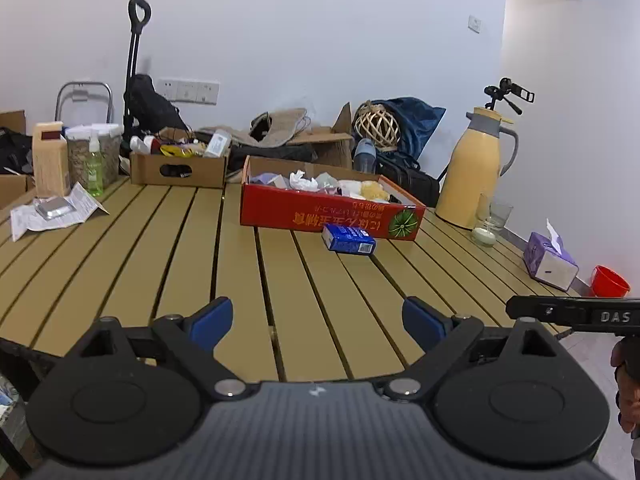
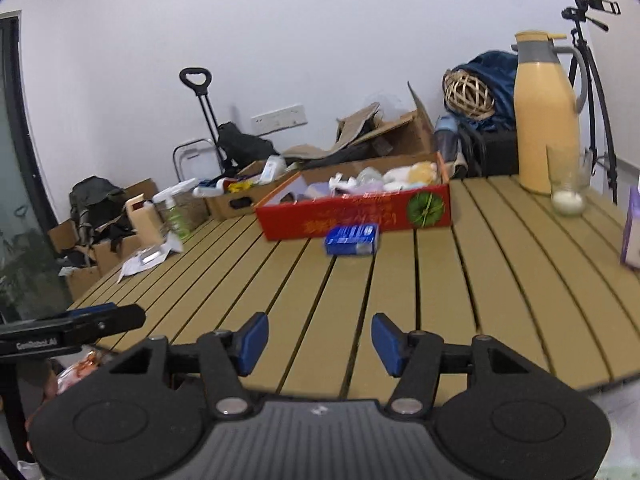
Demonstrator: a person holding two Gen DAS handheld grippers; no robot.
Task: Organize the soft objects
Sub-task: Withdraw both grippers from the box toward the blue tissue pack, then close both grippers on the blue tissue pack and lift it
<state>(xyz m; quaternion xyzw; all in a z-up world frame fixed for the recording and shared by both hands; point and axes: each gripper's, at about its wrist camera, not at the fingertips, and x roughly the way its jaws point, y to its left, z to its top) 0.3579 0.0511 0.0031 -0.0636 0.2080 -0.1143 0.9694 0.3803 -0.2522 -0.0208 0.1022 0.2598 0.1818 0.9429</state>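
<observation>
While both grippers hang empty over the tabletop [image 1: 200,240], left gripper [image 1: 318,320] fingers wide, right gripper [image 2: 320,344] fingers narrower, the red box [image 1: 320,212] of soft objects sits mid-frame; only the left view shows a red bucket [image 1: 608,282] at lower right

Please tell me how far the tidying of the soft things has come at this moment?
Done: several soft items already lie in the red box. In hand: nothing; the left gripper and the right gripper are both open and empty, near the table's front edge. Left: the blue packet lies on the table in front of the box, if it belongs with them.
</observation>
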